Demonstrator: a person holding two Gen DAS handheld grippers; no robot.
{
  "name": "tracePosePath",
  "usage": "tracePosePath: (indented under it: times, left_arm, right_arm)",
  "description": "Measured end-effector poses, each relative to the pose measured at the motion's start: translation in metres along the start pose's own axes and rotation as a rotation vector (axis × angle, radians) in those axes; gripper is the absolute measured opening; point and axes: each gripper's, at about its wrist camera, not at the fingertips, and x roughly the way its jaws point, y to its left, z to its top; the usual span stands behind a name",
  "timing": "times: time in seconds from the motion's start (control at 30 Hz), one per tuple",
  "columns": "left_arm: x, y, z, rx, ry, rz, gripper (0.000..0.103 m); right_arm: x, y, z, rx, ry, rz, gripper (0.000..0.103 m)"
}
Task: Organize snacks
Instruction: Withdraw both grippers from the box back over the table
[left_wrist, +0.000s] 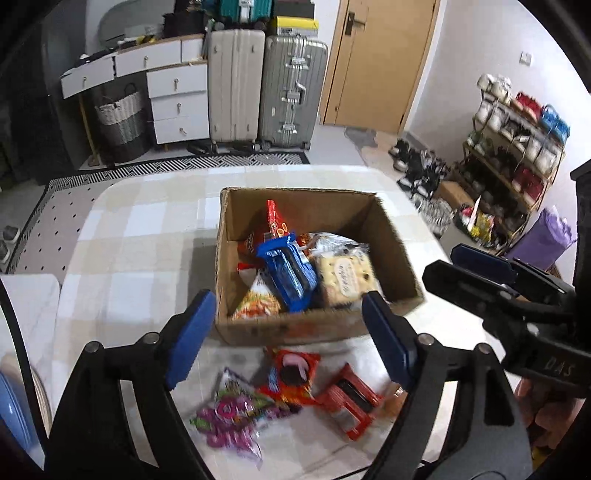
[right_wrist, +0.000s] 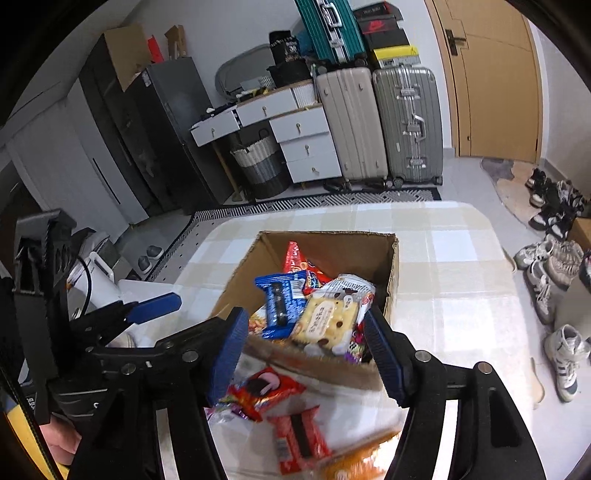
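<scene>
The likeliest slip from here is a poor pick among the loose packets that lie crowded on the table (left_wrist: 122, 236) in front of the cardboard box (left_wrist: 317, 325): the red cookie packet (left_wrist: 291, 373), the red wafer packet (left_wrist: 347, 404) and the purple candy bag (left_wrist: 232, 413) touch or overlap, so closing fingers could catch two wrappers at once or slide off a slick film. A second risk is a knock against the near wall of the box, which is already piled with snacks such as the blue cookie pack (left_wrist: 290, 275) and the pale cracker pack (left_wrist: 347, 278); another packet dropped on the heap could slip out. The left gripper (left_wrist: 288, 336) hangs tilted down over the box's near edge, fingers wide apart and empty. The right gripper (right_wrist: 306, 354) sits alongside, similarly angled, fingers parted and holding nothing
</scene>
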Motion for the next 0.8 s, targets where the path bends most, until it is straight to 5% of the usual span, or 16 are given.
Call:
tracePosePath:
  times: [0.3,0.8]
  left_arm:
    - [-0.088,-0.015,-0.040,0.005,-0.074,0.001,0.080]
    - [-0.240,-0.041,-0.144,-0.003,-0.232,0.038,0.087]
  right_arm:
    - [-0.064,0.033,-0.035,-0.069,-0.073,-0.010,0.067]
    - [-0.151,0.058,-0.122,-0.111,-0.246,0.008,0.088]
